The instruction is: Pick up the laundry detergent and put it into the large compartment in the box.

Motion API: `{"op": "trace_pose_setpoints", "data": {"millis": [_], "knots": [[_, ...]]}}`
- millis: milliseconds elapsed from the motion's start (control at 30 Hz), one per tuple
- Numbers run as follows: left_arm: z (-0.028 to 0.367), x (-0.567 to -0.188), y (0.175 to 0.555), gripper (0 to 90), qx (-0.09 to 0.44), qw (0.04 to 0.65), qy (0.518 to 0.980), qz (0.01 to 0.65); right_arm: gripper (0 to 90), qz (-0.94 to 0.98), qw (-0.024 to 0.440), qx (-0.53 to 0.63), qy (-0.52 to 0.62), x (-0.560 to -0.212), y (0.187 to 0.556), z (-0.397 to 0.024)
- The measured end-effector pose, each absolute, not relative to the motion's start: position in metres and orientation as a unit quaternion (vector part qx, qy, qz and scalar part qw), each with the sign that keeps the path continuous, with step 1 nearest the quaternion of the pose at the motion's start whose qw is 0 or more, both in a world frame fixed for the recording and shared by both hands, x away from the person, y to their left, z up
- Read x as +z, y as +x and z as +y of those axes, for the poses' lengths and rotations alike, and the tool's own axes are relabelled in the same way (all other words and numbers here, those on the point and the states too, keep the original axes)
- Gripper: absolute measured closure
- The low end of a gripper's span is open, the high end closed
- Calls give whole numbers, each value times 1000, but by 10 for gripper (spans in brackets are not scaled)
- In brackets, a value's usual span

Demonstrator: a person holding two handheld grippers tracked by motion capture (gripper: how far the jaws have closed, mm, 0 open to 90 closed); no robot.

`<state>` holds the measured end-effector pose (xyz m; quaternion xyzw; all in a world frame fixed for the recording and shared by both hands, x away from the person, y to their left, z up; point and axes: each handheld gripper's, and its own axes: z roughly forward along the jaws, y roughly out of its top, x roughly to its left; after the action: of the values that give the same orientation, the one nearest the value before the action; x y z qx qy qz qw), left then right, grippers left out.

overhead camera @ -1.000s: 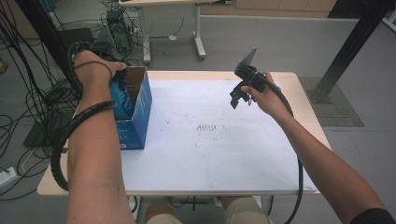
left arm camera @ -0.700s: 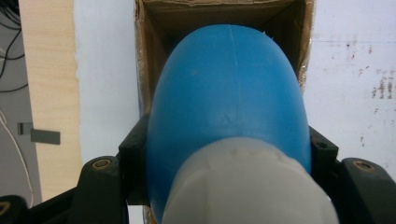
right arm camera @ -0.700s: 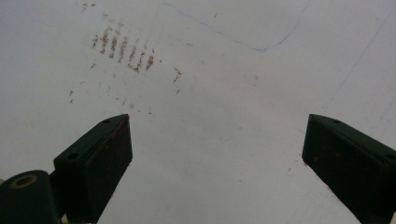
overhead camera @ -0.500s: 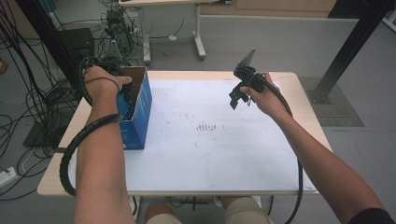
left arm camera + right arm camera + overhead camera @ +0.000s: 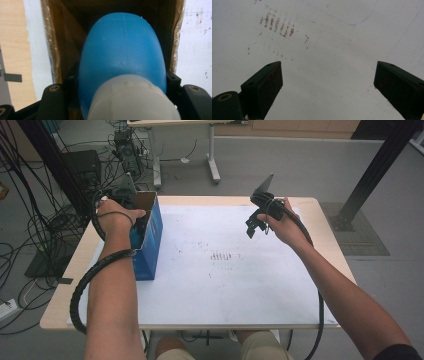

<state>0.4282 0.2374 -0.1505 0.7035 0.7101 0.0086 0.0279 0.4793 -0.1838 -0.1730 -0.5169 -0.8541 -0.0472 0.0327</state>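
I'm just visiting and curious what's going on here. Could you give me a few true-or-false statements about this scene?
1. The left gripper is shut on a blue bottle. True.
2. The bottle is over the open box. True.
3. The right gripper holds a cup. False: its jaws are open with nothing between them, above the white mat.
4. The box stands at the table's right side. False: it stands at the left.
5. The bottle has a white cap. True.
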Motion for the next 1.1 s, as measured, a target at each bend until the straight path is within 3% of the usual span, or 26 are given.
{"op": "trace_pose_setpoints", "data": {"millis": [1100], "knots": [[241,-170,423,375,4,22,715,699,86,-853,30,-49,-519,-172,477,-184]]}}
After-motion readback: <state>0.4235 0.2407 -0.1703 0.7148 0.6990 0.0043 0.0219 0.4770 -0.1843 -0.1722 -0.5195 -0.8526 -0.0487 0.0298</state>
